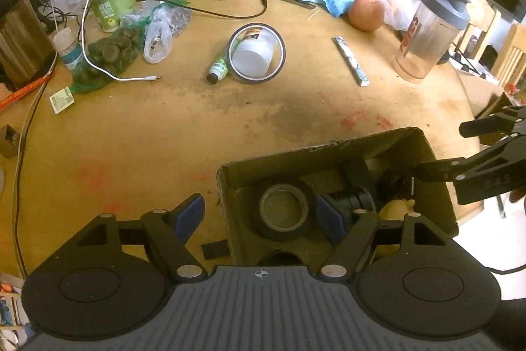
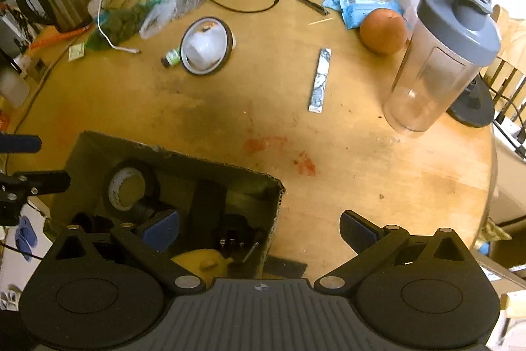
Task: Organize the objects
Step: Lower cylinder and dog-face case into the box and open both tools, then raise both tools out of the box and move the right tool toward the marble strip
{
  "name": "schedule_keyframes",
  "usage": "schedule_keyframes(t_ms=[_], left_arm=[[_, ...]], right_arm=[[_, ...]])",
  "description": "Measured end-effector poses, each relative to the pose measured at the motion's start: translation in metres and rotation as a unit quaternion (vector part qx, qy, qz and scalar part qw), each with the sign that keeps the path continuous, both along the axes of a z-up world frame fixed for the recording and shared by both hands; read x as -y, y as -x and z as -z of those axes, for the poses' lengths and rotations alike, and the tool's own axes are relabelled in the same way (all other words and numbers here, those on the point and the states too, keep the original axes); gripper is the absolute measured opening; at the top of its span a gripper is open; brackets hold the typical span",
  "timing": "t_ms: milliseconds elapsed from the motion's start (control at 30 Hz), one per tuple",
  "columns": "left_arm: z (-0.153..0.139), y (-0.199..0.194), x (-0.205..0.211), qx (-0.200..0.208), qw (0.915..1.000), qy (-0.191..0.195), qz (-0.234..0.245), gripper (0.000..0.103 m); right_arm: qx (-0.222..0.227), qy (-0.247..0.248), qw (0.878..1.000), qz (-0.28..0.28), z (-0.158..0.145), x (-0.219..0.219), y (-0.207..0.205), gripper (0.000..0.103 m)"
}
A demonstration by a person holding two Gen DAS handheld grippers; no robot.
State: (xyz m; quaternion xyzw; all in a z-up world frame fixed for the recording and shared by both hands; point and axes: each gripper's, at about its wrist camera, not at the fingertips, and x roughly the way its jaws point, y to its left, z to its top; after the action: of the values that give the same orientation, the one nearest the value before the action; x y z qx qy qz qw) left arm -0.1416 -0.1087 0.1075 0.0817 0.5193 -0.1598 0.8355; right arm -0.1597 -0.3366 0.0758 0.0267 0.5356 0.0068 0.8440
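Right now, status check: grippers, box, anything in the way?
Left gripper open, over the box edge. Right gripper open, empty, straddling box corner. Tape roll inside box. Sachet, shaker, orange out on table.

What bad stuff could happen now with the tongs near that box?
1. Both tongs, left and right, hang open astride walls of the cardboard box; a careless move might shove or tip it.
2. The shaker bottle stands tall near the table edge; reaching past could knock it off.
3. The orange might roll if bumped.
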Motion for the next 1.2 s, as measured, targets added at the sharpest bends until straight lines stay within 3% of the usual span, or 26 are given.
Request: schedule_keyframes(t_ms=[100, 267, 567, 1200], left_arm=[[0.001, -0.001, 0.000, -0.002, 1.0000, 0.000, -0.001, 0.075], [0.002, -0.005, -0.001, -0.007, 1.0000, 0.003, -0.002, 0.075], [0.001, -0.012, -0.003, -0.007, 1.0000, 0.004, 0.003, 0.075], [0.001, -0.040, -0.007, -0.008, 0.9999, 0.008, 0.011, 0.075]], right_arm=[[0.002, 0.015, 1.000, -0.005, -0.002, -0.004, -0.001, 0.103], [0.014, -0.018, 1.000, 0.015, -0.009, 0.004, -0.006, 0.103], [-0.017, 0.000, 0.999, 0.044, -0.003, 0.014, -0.020, 0.103], [-0.013, 0.019, 0.998, 0.065, -0.008, 0.027, -0.061, 0.100]])
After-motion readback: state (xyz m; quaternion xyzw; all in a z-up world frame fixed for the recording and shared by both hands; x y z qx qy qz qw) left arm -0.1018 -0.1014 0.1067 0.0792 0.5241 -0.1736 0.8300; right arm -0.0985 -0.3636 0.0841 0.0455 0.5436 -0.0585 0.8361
